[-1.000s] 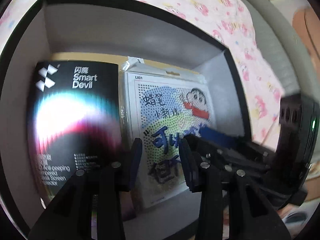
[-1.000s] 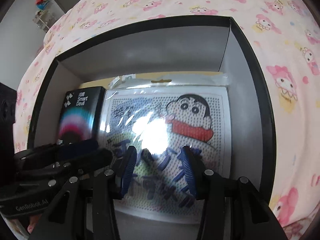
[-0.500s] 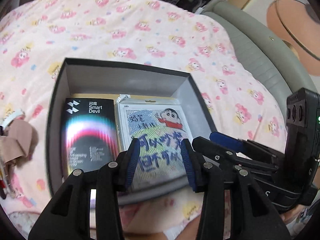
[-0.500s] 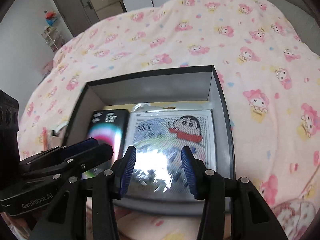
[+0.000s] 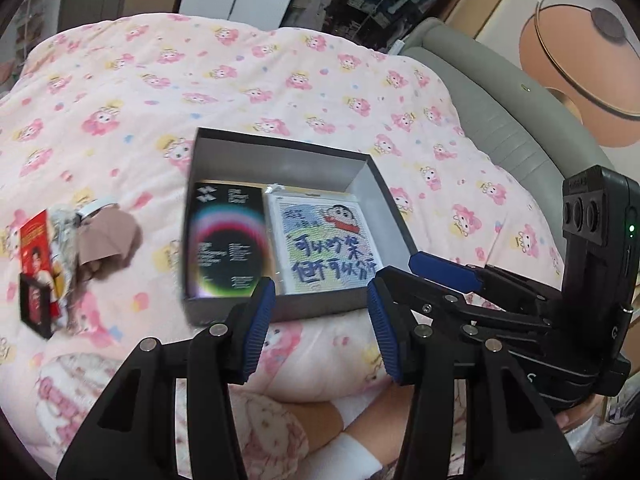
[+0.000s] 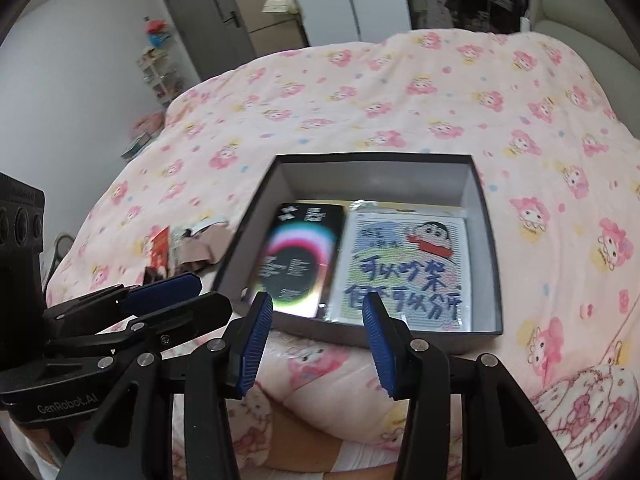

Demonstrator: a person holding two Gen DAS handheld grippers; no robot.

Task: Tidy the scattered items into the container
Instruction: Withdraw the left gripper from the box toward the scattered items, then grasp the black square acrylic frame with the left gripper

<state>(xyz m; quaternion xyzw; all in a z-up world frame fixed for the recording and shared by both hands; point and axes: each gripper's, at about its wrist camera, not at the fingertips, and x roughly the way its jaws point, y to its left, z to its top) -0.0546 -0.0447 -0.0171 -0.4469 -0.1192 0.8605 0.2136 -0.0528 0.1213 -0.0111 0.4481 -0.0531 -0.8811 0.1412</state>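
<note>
An open dark box lies on the pink bed. Inside it lie a black Smart Devil package on the left and a cartoon bead-art pack on the right. A small pile of loose items, a red card and a brown pouch, lies on the bed left of the box. My left gripper and right gripper are both open and empty, held side by side above the bed, short of the box's near wall.
The pink patterned quilt covers the whole bed. A grey padded headboard runs along the right. A door and cabinets stand beyond the far end of the bed. A person's leg in pink pyjamas is below the grippers.
Both grippers have pulled back and up out of the box, which now looks small and far. The loose pile left of the box has come into view. Jaws stayed open.
</note>
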